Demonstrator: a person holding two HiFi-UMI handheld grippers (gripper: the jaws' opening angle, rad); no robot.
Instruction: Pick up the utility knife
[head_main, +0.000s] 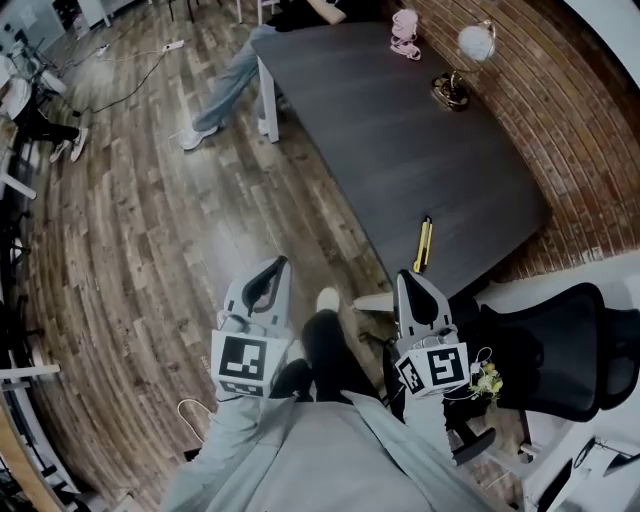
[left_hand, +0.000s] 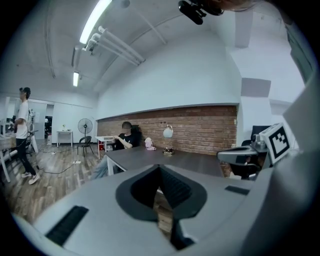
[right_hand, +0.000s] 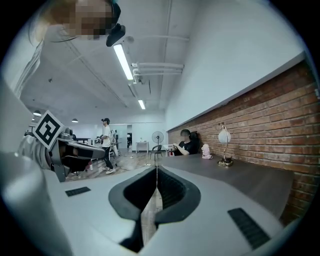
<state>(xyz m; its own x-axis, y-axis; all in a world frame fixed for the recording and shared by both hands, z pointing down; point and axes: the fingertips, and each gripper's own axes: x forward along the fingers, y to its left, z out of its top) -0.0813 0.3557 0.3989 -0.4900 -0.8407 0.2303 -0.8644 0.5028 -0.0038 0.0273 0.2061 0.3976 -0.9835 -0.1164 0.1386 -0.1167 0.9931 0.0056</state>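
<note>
A dark table (head_main: 400, 130) at upper right, on plank floor (head_main: 150, 220) by a brick wall (head_main: 545, 90), bears the utility knife (head_main: 424, 243). The left gripper (head_main: 280, 263) and right gripper (head_main: 403, 276) have their jaws together, empty.

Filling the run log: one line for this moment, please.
utility knife: on table, untouched | left gripper: shut, empty | right gripper: shut, empty

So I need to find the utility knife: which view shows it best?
The head view: the yellow utility knife lies in plain sight at the edge of the table. Neither gripper view shows it, only the tabletop.
</note>
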